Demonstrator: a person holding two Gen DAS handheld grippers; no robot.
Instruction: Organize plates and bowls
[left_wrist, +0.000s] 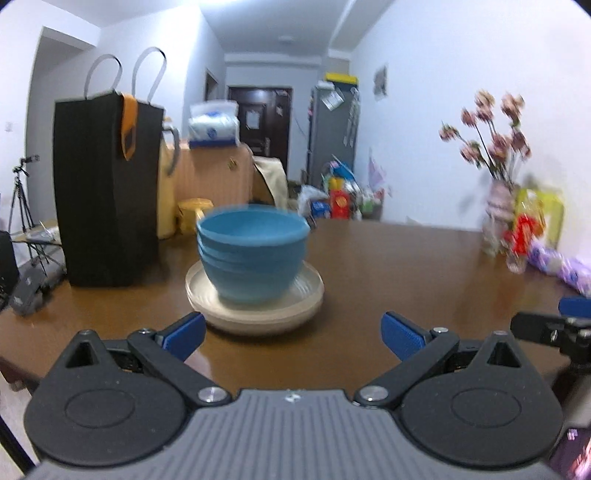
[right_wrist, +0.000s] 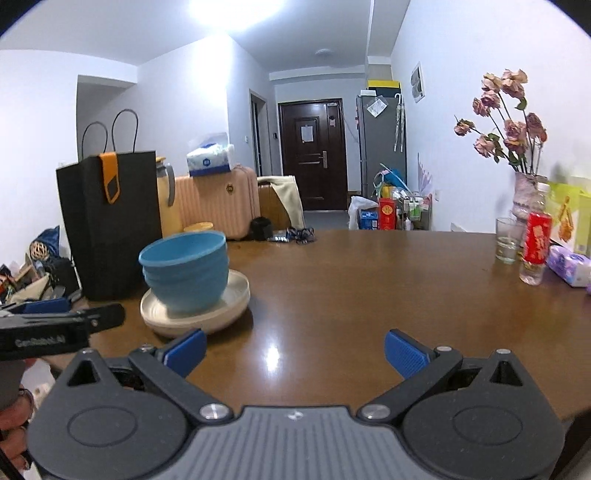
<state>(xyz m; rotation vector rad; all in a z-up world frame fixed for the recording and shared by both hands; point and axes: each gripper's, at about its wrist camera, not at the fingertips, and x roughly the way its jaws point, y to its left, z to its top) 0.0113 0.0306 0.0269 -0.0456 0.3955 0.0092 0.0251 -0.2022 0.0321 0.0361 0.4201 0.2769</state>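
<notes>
your left gripper (left_wrist: 291, 334) is spread wide, its blue pads (left_wrist: 184, 336) well apart and holding nothing, hovering over the brown table (left_wrist: 406, 266). straight ahead of it, just past the fingertips, sits the stack of blue bowls (left_wrist: 253, 254), nested one inside another and resting inside the cream plates (left_wrist: 255, 306), which are themselves stacked on the table. the bowls lean a little toward the left in this view, and the picture is blurred, so you cannot count them with certainty. ahead and to the left of the gripper, beside the plates, stands a black paper bag (left_wrist: 107, 192) with an orange tab. far to the right of the gripper, near the wall, a vase of dried flowers (left_wrist: 498, 206) stands by some packets.

your right gripper (right_wrist: 293, 352) is also spread open and empty, its blue pads (right_wrist: 404, 352) apart over bare tabletop. from it, the blue bowls (right_wrist: 184, 269) and cream plates (right_wrist: 195, 310) lie ahead and to the left, just beyond its left fingertip. the left gripper's finger (right_wrist: 62, 319) shows at the left edge of that view, close to the plates but not touching them. a hand (right_wrist: 14, 424) is partly visible low at the left edge. ahead and to the right of the right gripper stand a glass (right_wrist: 508, 240) and a bottle with a red label (right_wrist: 535, 243), near the vase (right_wrist: 526, 195).
</notes>
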